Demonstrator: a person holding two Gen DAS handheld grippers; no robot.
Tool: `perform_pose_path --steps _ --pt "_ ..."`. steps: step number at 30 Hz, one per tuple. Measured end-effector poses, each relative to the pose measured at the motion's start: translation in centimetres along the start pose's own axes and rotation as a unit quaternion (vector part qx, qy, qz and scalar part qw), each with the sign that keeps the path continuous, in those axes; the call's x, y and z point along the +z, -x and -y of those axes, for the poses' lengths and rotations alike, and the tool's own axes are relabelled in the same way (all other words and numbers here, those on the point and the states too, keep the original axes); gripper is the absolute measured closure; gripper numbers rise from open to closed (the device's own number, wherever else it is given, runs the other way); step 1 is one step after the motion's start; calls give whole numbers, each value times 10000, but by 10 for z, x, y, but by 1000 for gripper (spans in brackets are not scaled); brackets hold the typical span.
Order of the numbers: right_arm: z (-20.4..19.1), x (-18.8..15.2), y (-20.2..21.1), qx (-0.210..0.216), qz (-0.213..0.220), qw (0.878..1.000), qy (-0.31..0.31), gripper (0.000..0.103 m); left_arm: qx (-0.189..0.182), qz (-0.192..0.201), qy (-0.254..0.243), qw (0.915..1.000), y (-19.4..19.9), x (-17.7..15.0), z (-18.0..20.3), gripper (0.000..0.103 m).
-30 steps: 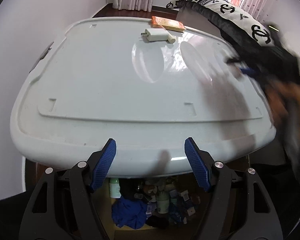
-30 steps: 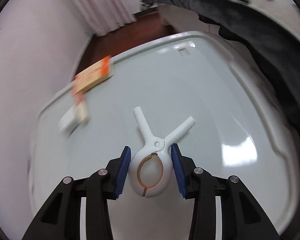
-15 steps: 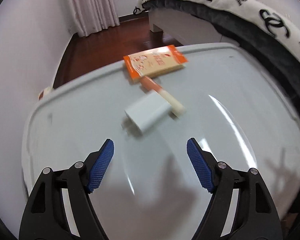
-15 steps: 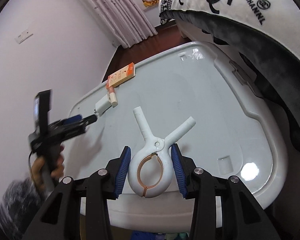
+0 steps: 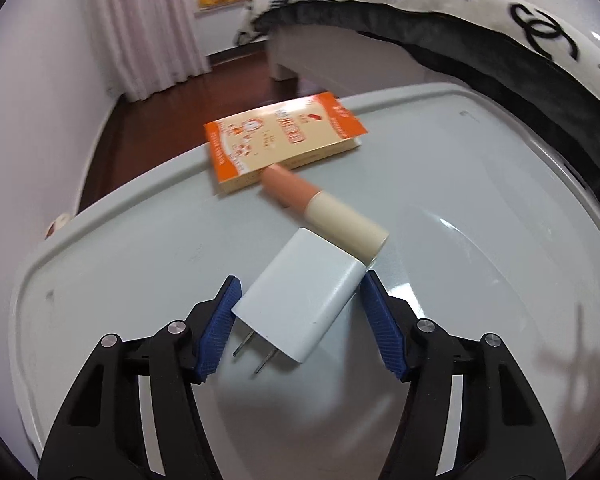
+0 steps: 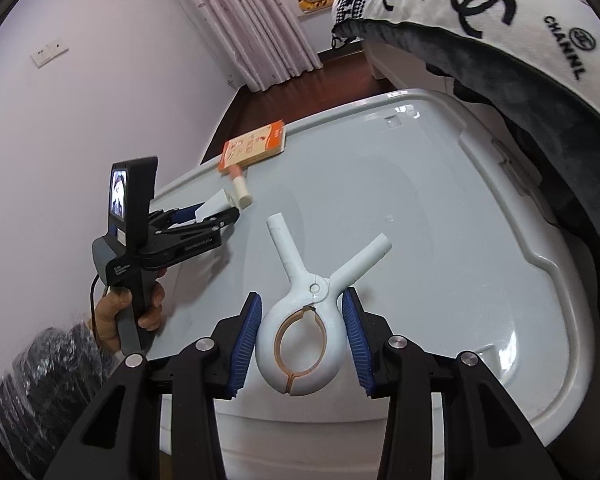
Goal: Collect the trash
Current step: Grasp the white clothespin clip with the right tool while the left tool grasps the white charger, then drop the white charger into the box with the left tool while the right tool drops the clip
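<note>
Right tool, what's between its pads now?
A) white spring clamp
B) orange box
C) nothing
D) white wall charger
A: the right tool is closed on the round jaw end of the white spring clamp, handles fanning forward. The white wall charger sits between the left tool's pads instead.

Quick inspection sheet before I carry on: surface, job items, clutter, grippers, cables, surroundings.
Surface: pale plastic lid, glossy, bare in the middle.
Job's things: white charger between the left pads; white clamp in the right gripper; tube touching the charger's far corner; orange box behind the tube.
Clutter: nothing seen.
Grippers: left gripper has just been closing around the charger, pads at its edges, grip not confirmed; right gripper shut on the clamp.
Cables: thin lead under the left hand.
Surroundings: logo blanket on a bed beside the lid, curtains, wood floor.
</note>
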State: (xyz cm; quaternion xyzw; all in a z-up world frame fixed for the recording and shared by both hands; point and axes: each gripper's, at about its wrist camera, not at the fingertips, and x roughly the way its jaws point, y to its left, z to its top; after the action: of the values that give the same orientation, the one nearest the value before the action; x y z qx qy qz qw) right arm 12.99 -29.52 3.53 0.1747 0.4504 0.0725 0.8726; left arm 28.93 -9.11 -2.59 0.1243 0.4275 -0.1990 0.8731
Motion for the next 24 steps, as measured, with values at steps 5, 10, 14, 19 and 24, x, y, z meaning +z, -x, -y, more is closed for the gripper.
perform_pose_path --steps 5,10,14,19,24 --pt "-3 -3 2 -61 41 10000 48 61 357 -125 366 9986 17 -15 9 42" --pt "2 -9 6 -3 18 10000 12 61 791 -199 510 9954 61 -43 24 42" --pt "1 -20 13 114 3 9999 112 61 902 -286 897 9915 109 -68 31 42" --pt "-7 -57 33 451 -78 9985 284 61 921 -401 1331 9860 174 -114 50 42" --pt "-19 -109 62 746 -310 9964 246 61 833 -515 1569 9828 219 -163 75 42"
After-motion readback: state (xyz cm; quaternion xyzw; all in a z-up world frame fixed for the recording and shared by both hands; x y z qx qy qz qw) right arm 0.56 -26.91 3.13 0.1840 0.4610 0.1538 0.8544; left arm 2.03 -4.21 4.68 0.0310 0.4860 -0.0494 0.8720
